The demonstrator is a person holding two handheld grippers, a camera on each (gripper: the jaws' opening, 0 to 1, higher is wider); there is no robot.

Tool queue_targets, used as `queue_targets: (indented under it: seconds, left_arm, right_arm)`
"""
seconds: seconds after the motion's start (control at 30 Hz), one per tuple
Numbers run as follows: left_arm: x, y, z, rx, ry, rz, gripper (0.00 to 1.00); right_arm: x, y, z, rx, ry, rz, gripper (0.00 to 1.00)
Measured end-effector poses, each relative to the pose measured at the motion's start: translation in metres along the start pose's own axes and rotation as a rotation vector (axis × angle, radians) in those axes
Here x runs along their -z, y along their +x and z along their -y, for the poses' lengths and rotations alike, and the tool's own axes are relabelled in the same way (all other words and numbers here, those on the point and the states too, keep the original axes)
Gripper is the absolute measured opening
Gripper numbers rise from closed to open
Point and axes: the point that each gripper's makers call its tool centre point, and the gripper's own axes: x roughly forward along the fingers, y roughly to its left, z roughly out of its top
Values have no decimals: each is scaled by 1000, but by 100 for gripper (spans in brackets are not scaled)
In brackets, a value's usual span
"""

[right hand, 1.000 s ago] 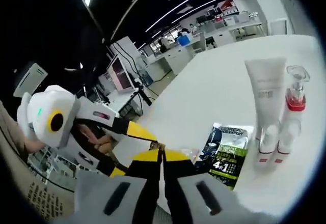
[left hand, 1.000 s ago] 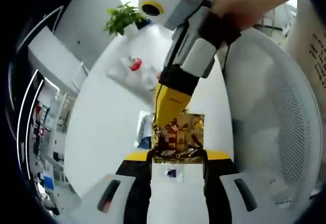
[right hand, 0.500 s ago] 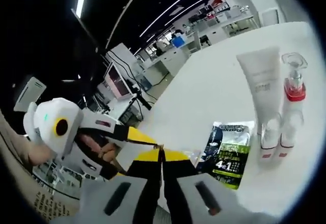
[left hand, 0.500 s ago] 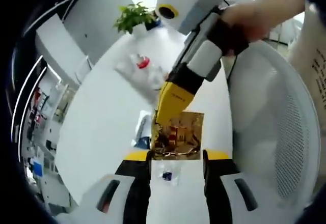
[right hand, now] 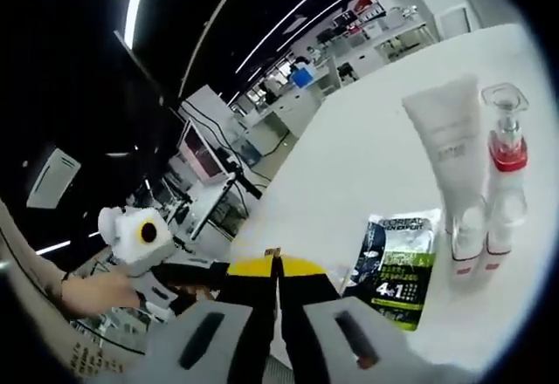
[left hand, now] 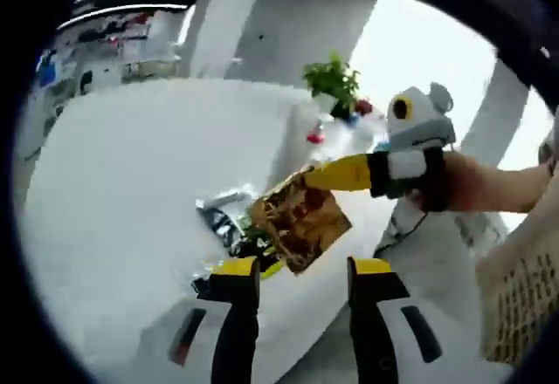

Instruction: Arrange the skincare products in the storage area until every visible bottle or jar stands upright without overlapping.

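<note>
Table (right hand: 376, 148): white, office behind.
R gripper (right hand: 276, 257): you're pinching gold packet (left hand: 300, 217) edge, jaws pressed together.
L gripper (left hand: 301, 266): jaws spread, packet just ahead.
Tube (right hand: 448, 144), bottle (right hand: 504, 170): standing upright, touching; sachet (right hand: 397, 264) lying beside.

We see the right gripper (right hand: 275, 266) with jaws pressed together on a thin gold edge, a dark sachet (right hand: 397, 266) flat on the white table (right hand: 367, 166), a white tube (right hand: 447, 161) upright beside a red-collared clear bottle (right hand: 505, 166), the left gripper (right hand: 179, 270) held in a hand (right hand: 92, 292).
</note>
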Motion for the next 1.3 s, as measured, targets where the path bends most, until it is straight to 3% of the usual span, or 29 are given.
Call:
queue_targets:
  seconds: [0.13,0.2,0.47,0.6,0.97,1.2,1.3]
  left_arm:
    - [-4,-2,-10,25,-192,99,22]
    - [-3,-3,-16,16,-202,108,14]
    - [-5,3,-30,8,-261,96,0]
    - [-7,7,-43,-15,-310,86,0]
    - [-5,22,-85,-88,-352,38,0]
    - [-3,32,-119,-152,-346,-3,0]
    - [0,36,-130,-172,-340,-21,0]
  right_arm:
    - [-3,7,0,-9,12,5,1]
    - [-3,11,1,-12,16,5,1]
    - [-3,32,10,14,21,8,1]
    - [-3,44,19,47,-2,-5,1]
    - [2,86,52,166,-168,-82,1]
    - [12,110,77,251,-310,-155,1]
    - [16,119,86,258,-320,-173,1]
